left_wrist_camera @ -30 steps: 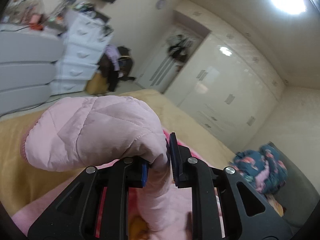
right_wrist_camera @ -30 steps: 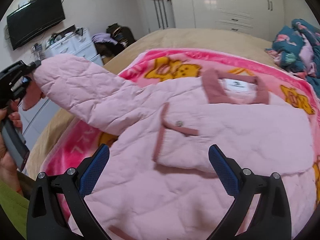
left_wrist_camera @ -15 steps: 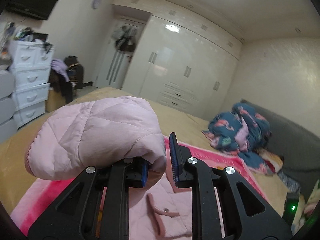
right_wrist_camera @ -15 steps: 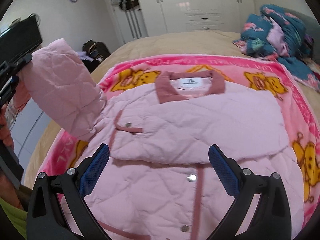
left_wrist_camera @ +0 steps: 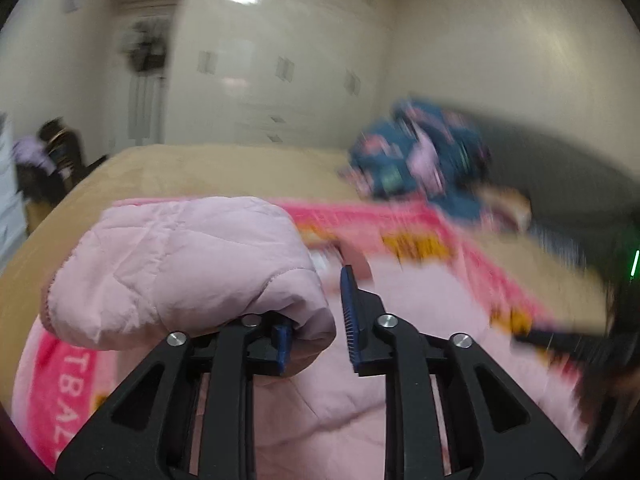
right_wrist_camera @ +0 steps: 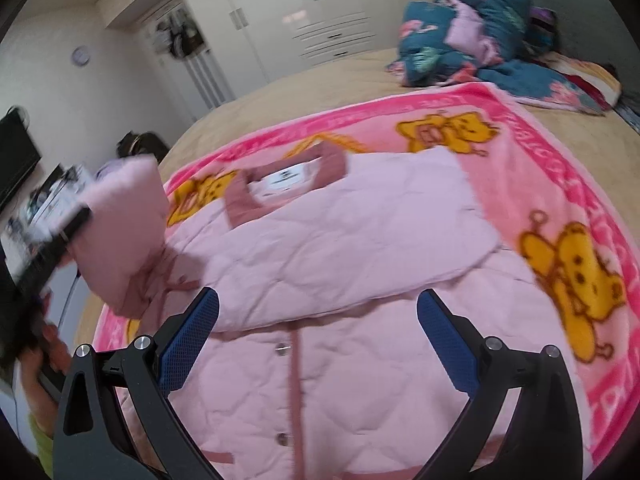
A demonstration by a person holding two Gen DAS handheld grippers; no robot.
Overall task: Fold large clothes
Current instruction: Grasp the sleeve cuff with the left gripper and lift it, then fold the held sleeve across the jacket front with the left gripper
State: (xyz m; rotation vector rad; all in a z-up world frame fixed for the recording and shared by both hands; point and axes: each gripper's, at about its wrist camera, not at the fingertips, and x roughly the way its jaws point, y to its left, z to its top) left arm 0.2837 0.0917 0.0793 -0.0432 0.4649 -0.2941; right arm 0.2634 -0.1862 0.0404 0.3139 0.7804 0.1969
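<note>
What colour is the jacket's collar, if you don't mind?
Dusty rose, darker than the pale pink jacket; the collar shows best in the right wrist view.

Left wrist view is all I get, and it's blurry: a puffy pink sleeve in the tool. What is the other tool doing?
Observer: The right tool is open and holds nothing, above the jacket's snap front.
Operator: Where's the other sleeve?
Observer: The other sleeve lies folded flat across the chest, just below the collar label.
Operator: And mine, is it off the bed?
Observer: Yes. The raised sleeve in the left tool stands up from the shoulder, above the pink blanket.
</note>
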